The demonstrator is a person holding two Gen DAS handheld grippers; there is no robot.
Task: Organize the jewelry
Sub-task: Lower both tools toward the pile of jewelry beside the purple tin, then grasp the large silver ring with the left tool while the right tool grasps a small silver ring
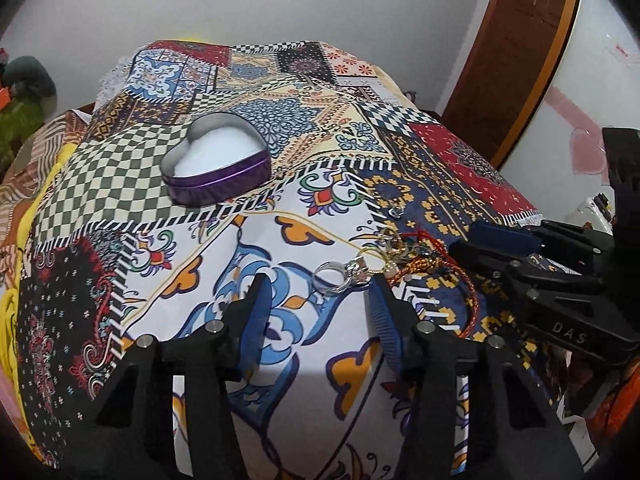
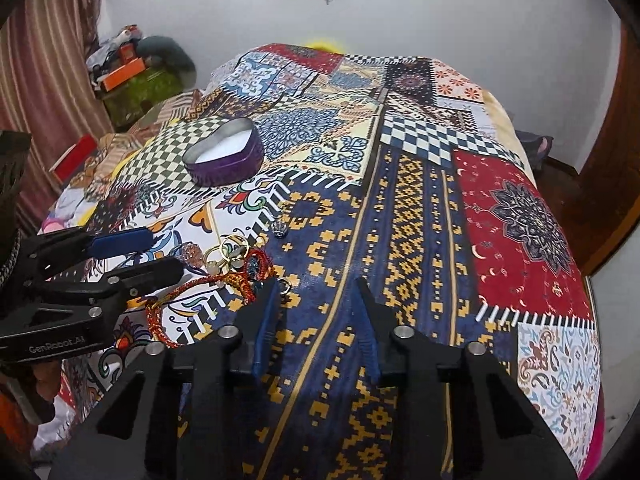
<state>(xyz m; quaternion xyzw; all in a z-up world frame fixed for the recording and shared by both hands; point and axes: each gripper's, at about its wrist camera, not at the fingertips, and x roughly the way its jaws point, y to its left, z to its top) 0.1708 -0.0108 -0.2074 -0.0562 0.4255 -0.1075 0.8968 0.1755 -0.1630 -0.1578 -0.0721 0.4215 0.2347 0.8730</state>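
Note:
A purple heart-shaped tin [image 1: 218, 162] with white padding stands open on the patterned cloth; it also shows in the right wrist view [image 2: 224, 158]. A pile of jewelry lies near the front: silver rings [image 1: 340, 276], gold hoops [image 2: 230, 254], and a red-and-gold braided cord [image 2: 192, 300]. A small silver bead [image 2: 280, 231] lies apart. My left gripper [image 1: 320, 292] is open, with the silver rings just ahead between its fingertips. My right gripper [image 2: 318, 288] is open and empty, just right of the pile.
The patterned cloth [image 2: 500, 220] covers a bed that drops off on all sides. A wooden door frame [image 1: 532, 44] stands to the right. Boxes and clutter [image 2: 128, 72] sit at the far left by a striped curtain.

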